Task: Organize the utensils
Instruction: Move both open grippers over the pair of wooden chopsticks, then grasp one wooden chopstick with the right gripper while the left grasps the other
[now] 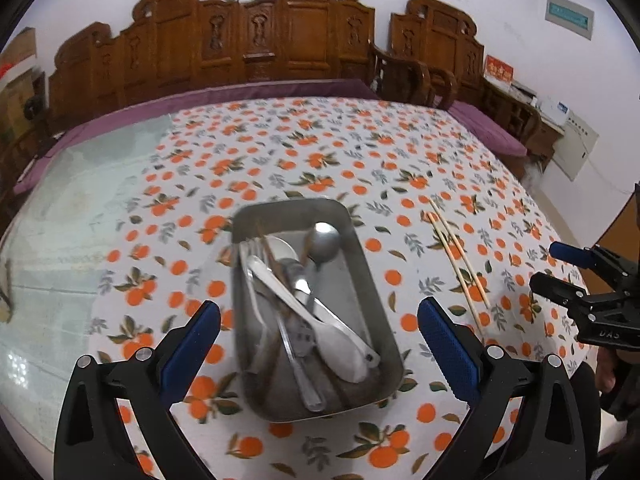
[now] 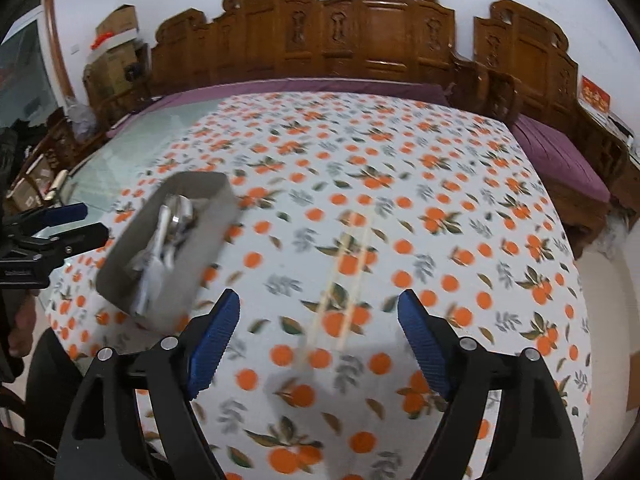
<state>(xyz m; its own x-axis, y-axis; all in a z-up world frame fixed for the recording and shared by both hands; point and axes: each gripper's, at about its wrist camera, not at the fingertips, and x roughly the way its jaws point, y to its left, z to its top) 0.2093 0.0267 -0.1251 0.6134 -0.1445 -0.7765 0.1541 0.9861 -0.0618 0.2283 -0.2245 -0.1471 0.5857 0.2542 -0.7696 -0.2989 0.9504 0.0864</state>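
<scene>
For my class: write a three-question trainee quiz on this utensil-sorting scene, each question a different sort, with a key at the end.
1. True or false: the chopsticks lie inside the metal tray.
2. Which best describes the right gripper? A) shut on a spoon B) open above the chopsticks C) shut on the tray
3. Fill in: the left gripper is open and holds ____.

Key: 1 false, they lie on the tablecloth beside the tray; 2 B; 3 nothing.

Metal tray (image 1: 362,276) on the tablecloth (image 1: 280,152), spoons and forks (image 1: 308,304) in it, chopsticks (image 1: 460,264) right of it, carved bench (image 1: 248,44) behind the table.
</scene>
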